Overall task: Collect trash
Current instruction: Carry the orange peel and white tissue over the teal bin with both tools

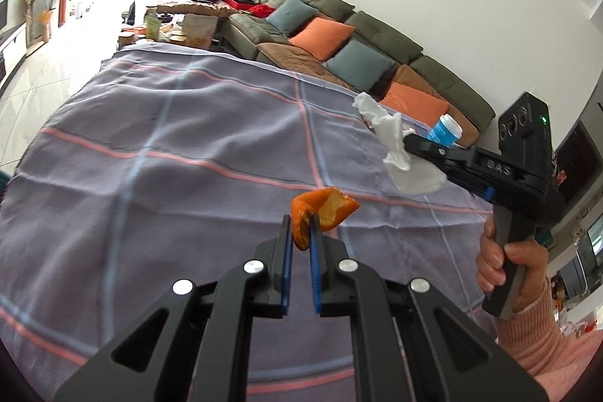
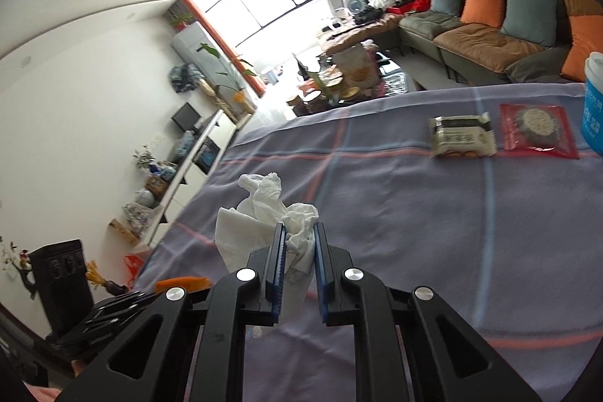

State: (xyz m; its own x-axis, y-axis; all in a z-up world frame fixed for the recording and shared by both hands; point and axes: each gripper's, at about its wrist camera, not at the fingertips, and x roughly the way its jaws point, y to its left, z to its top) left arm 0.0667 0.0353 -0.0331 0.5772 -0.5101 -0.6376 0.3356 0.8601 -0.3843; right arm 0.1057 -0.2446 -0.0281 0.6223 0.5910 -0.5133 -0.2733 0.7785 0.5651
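Woven, matt checked cloth (image 1: 188, 138) with soft creases over the table, crumpled thin white tissue paper (image 2: 264, 221), waxy orange peel (image 1: 324, 213) with a pale pithy inside, glossy plastic snack wrappers (image 2: 539, 132), matt black plastic gripper bodies with bright metal rivets (image 1: 253, 266), ribbed blue pads (image 2: 277, 262).

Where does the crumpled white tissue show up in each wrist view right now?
Left wrist: the tissue is right of centre, pinched by the right gripper.
Right wrist: the tissue is at lower centre, between that camera's own fingers.
Shared landmark: the blue tub on the checked cloth.
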